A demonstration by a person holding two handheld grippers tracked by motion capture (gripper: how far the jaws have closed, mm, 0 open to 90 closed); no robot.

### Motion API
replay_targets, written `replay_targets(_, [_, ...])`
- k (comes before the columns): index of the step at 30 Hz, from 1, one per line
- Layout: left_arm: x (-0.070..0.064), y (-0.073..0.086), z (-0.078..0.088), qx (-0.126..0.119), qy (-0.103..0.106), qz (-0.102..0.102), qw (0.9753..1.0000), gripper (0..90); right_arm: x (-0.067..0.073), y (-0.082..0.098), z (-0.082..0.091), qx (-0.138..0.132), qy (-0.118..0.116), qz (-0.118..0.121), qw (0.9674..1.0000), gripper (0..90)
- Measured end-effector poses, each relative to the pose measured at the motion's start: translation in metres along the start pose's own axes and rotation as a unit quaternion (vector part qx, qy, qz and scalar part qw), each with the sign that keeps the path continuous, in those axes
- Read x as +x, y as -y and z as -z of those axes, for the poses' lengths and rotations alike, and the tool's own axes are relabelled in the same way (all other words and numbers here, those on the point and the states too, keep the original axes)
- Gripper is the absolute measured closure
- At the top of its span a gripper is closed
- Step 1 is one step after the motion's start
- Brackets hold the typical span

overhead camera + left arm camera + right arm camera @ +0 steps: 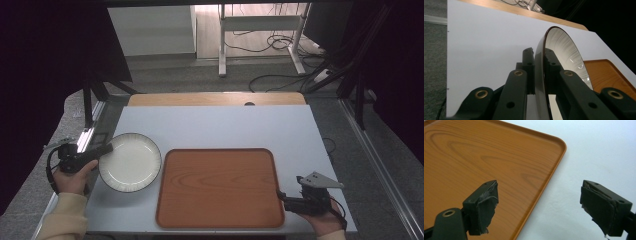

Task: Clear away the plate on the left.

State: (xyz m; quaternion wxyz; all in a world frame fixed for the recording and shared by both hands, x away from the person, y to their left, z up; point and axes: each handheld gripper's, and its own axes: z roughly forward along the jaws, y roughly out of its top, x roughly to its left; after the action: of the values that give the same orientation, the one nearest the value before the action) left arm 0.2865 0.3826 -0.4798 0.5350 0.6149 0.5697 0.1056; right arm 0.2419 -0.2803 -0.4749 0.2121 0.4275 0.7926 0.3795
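High view: my left gripper [104, 149] clamps the white plate [131, 162] rim, left of the wooden tray [218, 187].
Right gripper [281, 196]: I hold it released at the tray's right edge.

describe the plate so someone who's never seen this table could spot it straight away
On the white table, look left of the big wooden tray. The plate lies there, its left rim clamped in the left gripper. It is the one round thing: white inside with a thin dark rim.
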Motion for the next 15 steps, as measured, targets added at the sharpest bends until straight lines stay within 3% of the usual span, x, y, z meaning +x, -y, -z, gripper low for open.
replay_targets(15, [-0.015,-0.005,-0.002,-0.006,0.022,-0.005,0.9997,82.2,0.000,0.000,0.000,0.000,-0.001,-0.001,1.0000,15.3])
